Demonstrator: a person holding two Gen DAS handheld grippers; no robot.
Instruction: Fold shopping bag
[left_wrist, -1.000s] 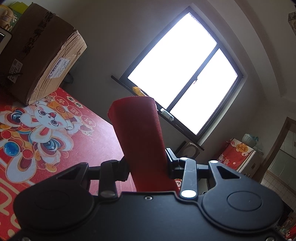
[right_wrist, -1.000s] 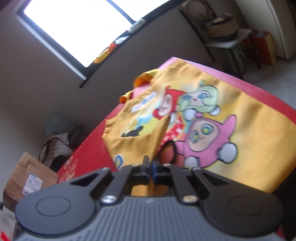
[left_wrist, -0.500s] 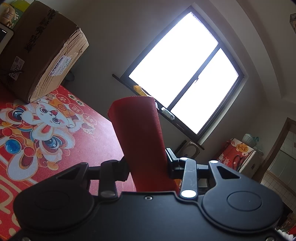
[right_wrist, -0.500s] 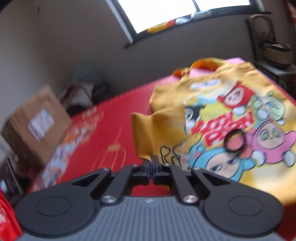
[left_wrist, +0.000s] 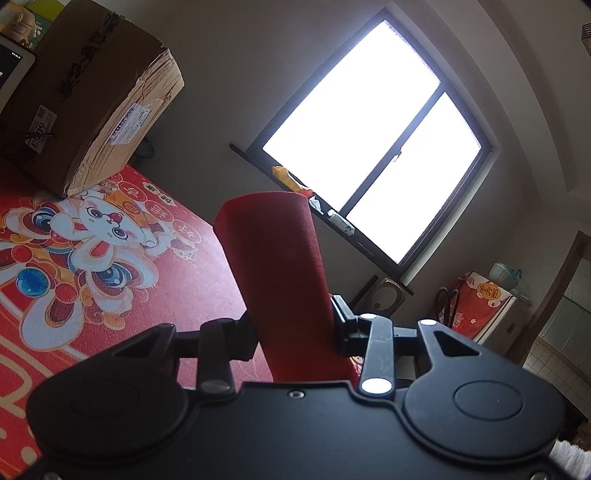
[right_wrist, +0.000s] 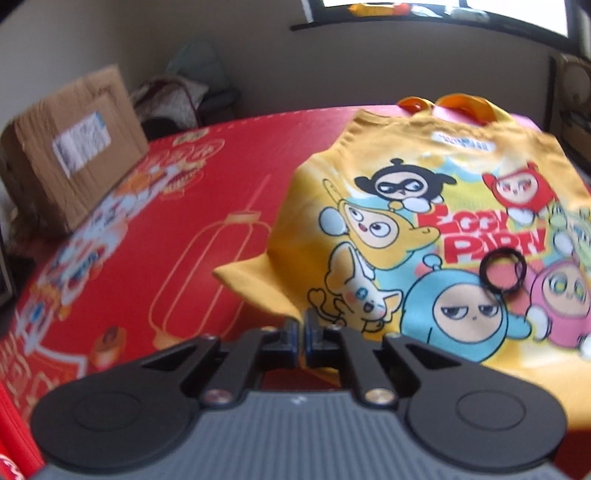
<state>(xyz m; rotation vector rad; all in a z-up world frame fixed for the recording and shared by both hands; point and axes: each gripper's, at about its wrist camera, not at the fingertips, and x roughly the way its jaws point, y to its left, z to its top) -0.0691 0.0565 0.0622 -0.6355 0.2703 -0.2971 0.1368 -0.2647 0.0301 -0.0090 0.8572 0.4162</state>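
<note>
As the right hand-held gripper (right_wrist: 303, 334) swings round to face the spread-out bag, its jaws are opening from the pinch they kept half a second ago on a corner of the yellow cloth; a strip of the near edge shows in the narrow gap, though whether the pads grip it cannot be told. That suggests the corner flap has just been laid down and let go, one fold in a job barely begun.

One red desk (right_wrist: 192, 229), printed with lanterns and a cartoon rabbit, fills the lower left of the right wrist view. One yellow cartoon shopping bag (right_wrist: 436, 236) lies mostly flat across the centre right, its two orange handles toward the upper right and one loose flap jutting left at mid-frame. One cardboard box (right_wrist: 70, 155) sits at the upper left. One small black ring (right_wrist: 503, 272) rests on the bag's print.

Unmoved over the same second, the left hand-held gripper (left_wrist: 293, 332) clamps one red roll (left_wrist: 275, 273) of fabric, centre frame, before one bright window (left_wrist: 373, 147).
</note>
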